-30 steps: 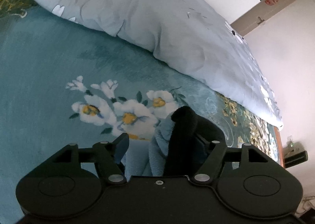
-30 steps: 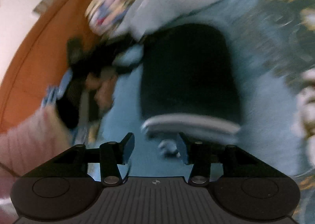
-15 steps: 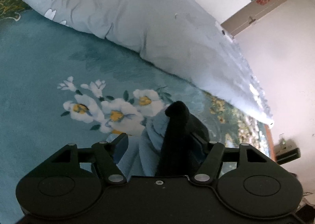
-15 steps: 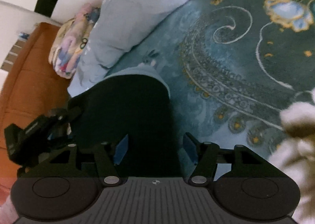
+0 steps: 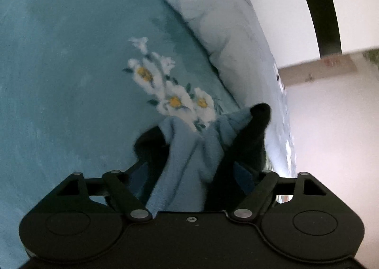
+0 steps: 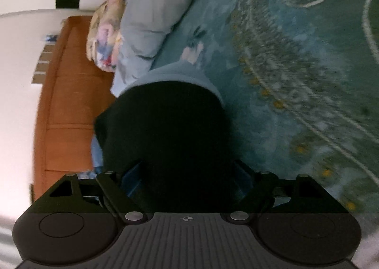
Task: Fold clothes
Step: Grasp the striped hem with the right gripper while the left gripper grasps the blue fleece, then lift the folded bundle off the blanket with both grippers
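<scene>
A black garment with a light blue inner side (image 5: 189, 150) stands bunched up on the teal flowered bedspread (image 5: 59, 79). It fills the gap of my left gripper (image 5: 190, 169), whose jaws are opening and stand wide around the bunch. In the right wrist view the same garment (image 6: 165, 122) lies as a broad black fold with a light blue edge. It runs back between the fingers of my right gripper (image 6: 188, 167), whose jaws are also opening. In both views the cloth partly hides the blue pads, and neither pair visibly squeezes it.
A grey-blue duvet (image 5: 236, 56) lies heaped along the far side of the bedspread, also seen as the duvet (image 6: 151, 8). A flowered pillow (image 6: 106, 32) rests against an orange-brown headboard (image 6: 64, 103). Beyond the bed is a pale wall with a door (image 5: 319, 68).
Both grippers' jaws have spread wider around the garment. The left view has rolled and shifted along the bed. The right gripper has dropped low over the black fold.
</scene>
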Tool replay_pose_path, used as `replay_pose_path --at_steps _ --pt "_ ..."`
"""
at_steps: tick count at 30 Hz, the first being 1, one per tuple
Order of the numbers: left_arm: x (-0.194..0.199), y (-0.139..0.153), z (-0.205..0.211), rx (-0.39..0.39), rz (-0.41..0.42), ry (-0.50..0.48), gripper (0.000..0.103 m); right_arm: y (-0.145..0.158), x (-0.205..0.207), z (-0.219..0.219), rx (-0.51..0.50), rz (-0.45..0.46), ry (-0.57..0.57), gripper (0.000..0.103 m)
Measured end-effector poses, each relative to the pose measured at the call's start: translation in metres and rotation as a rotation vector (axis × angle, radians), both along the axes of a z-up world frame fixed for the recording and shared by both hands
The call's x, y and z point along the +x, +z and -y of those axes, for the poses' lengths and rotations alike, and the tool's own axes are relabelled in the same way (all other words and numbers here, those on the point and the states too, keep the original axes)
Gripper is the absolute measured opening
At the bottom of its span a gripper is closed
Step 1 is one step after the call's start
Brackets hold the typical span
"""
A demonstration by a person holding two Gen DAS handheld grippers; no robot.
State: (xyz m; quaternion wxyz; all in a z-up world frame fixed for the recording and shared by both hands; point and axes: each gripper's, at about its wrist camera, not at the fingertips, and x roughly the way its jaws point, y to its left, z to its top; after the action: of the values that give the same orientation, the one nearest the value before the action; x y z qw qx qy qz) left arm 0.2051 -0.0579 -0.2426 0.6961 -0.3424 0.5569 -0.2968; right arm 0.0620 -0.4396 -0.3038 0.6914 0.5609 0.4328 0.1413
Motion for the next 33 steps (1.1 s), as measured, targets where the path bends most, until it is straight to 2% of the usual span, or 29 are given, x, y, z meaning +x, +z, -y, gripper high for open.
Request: replay_pose_path --at_steps 4,7,12,15,21,24,27,30,33 --pt "-0.006 -0.019 -0.004 -0.066 -0.07 0.069 0.086 0.004 0.008 0.0 -0.004 0.01 0.045 0.07" --pt "-0.015 -0.027 0.001 -0.121 -0.095 0.086 0.086 0.007 0.012 0.004 -0.003 0.01 0.091 0.064" --pt "-0.031 -0.035 0.007 -0.187 -0.135 0.139 0.087 0.016 0.023 0.01 -0.031 0.013 0.163 0.061" --pt "-0.043 -0.028 0.015 -0.204 -0.123 0.137 0.087 0.024 0.035 0.016 -0.055 0.023 0.211 0.06" --pt "-0.081 -0.024 0.052 -0.285 -0.159 0.124 0.087 0.059 0.09 0.028 -0.23 0.051 0.424 0.059" --pt "-0.098 -0.027 0.078 -0.258 -0.155 0.065 0.087 0.072 0.117 0.023 -0.322 0.055 0.525 0.06" --pt "-0.101 -0.025 0.076 -0.249 -0.145 0.087 0.086 0.075 0.128 0.016 -0.373 0.034 0.579 0.061" --pt "-0.096 -0.015 0.053 -0.222 -0.121 0.097 0.085 0.076 0.124 0.018 -0.378 0.028 0.555 0.063" --pt "-0.086 0.009 0.021 -0.125 -0.025 0.106 0.085 0.078 0.111 0.024 -0.387 0.027 0.493 0.063"
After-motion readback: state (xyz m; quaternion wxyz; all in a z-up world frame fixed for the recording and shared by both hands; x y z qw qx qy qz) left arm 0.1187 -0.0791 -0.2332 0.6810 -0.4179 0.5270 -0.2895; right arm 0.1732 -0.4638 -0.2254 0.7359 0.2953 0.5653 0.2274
